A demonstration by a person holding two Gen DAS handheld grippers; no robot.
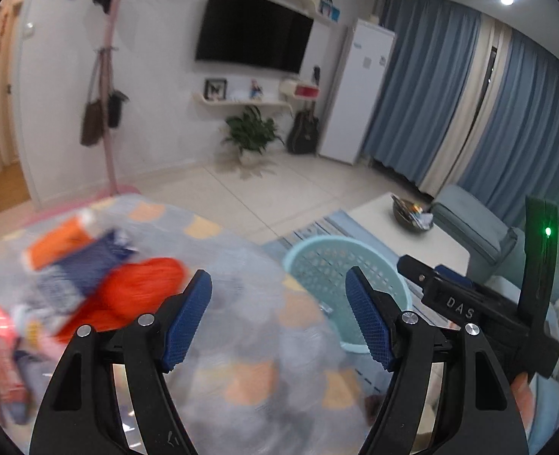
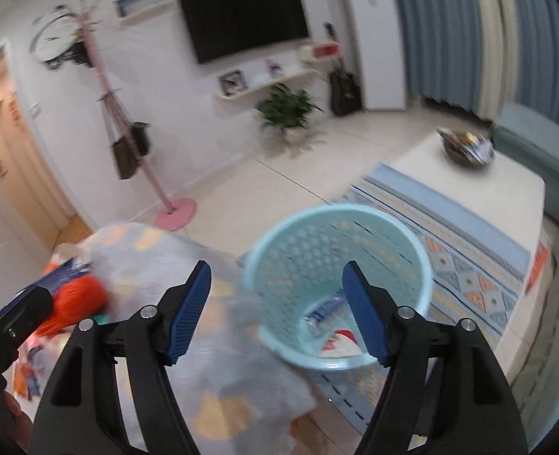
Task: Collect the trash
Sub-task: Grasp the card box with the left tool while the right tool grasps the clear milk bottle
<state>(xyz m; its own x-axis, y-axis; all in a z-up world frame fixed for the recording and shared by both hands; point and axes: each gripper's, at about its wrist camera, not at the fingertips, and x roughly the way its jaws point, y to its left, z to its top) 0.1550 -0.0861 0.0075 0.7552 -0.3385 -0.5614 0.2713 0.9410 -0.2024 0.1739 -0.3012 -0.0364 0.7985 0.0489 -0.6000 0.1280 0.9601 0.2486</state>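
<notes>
A translucent trash bag with orange dots lies below my left gripper, which is open and empty above it. Inside the bag are blurred packets, one bright orange. A light blue perforated basket stands to the right of the bag. In the right wrist view my right gripper is open and empty above the basket, which holds a few wrappers. The bag lies to its left. The right gripper's body also shows in the left wrist view.
A white coffee table carries a dark bowl of small items. A patterned rug lies under the basket. A teal sofa, a pink coat stand, a potted plant and blue curtains surround the floor.
</notes>
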